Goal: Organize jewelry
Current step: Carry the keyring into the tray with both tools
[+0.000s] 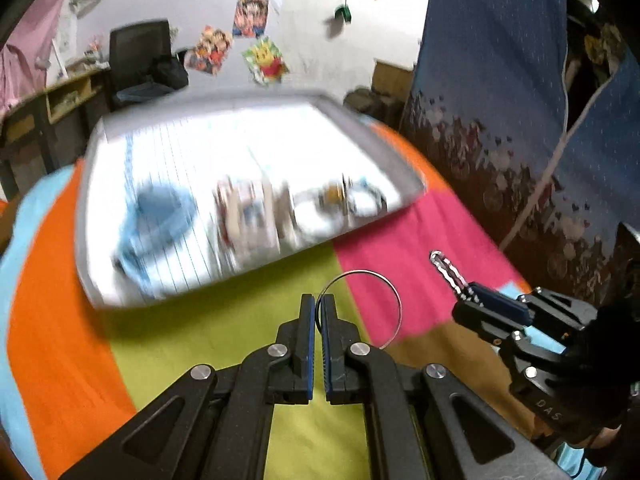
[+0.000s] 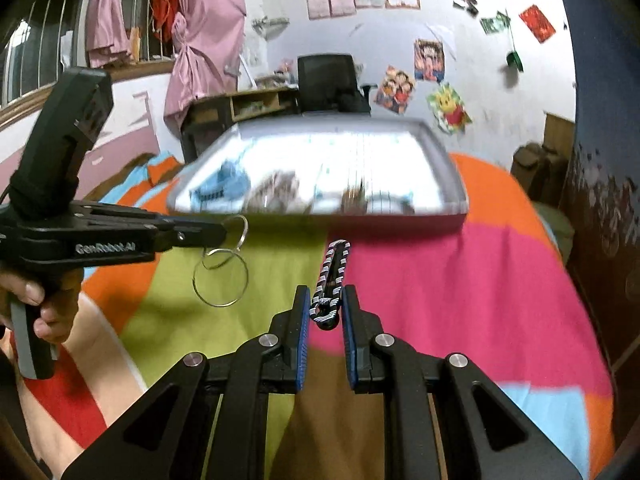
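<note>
Silver bangles (image 2: 221, 276) are hanging clamped in the left gripper (image 1: 316, 308); the right gripper (image 2: 325, 312) is pinching a black-and-white bracelet (image 2: 334, 276), long axis pointing ahead at the tray (image 2: 448, 160); both are lying near it, the left slightly nearer.

You see black grippers with blue finger pads (image 1: 308, 340), a silver wire bangle (image 1: 394, 300), a black-and-white braided bracelet (image 2: 334, 276), a grey-rimmed white tray (image 2: 452, 184) with a blue blur at its left, and a bedspread (image 1: 60, 300) blocked in orange, lime, pink, brown and sky blue.
</note>
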`<state>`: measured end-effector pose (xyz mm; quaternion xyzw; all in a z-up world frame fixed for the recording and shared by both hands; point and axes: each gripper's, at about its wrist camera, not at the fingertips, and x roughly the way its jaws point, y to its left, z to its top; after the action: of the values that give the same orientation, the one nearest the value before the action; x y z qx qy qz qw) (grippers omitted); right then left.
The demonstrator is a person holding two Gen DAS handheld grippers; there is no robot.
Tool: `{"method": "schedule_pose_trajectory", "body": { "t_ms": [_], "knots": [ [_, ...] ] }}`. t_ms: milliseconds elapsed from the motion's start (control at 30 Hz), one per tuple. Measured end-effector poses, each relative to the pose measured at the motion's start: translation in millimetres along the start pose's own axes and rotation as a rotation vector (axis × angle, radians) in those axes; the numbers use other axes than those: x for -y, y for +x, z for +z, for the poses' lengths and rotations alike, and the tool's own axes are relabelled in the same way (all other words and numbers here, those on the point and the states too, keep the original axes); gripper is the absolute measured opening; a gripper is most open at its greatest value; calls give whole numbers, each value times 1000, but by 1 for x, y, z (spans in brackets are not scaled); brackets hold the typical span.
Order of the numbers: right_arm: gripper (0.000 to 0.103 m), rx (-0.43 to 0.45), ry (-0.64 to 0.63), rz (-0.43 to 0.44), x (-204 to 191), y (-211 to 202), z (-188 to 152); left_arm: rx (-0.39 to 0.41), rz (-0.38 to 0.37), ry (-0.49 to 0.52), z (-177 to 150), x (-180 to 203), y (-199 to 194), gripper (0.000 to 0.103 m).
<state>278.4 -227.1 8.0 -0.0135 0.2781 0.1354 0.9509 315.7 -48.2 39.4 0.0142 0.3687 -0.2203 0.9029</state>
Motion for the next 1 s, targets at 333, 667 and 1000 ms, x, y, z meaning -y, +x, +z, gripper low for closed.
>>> {"method": "schedule_pose_trajectory", "body": {
  "t_ms": [333, 667, 1000],
  "knots": [
    [14, -15, -22, 19, 2, 61, 80, 82, 116, -54, 86, -36, 14, 3],
    [14, -63, -18, 42, -2, 101, 72, 3, 182, -144, 81, -68, 61, 4],
    [26, -55, -10, 28, 3, 89, 69, -11, 199, -224, 69, -73, 56, 9]
  ]
}}
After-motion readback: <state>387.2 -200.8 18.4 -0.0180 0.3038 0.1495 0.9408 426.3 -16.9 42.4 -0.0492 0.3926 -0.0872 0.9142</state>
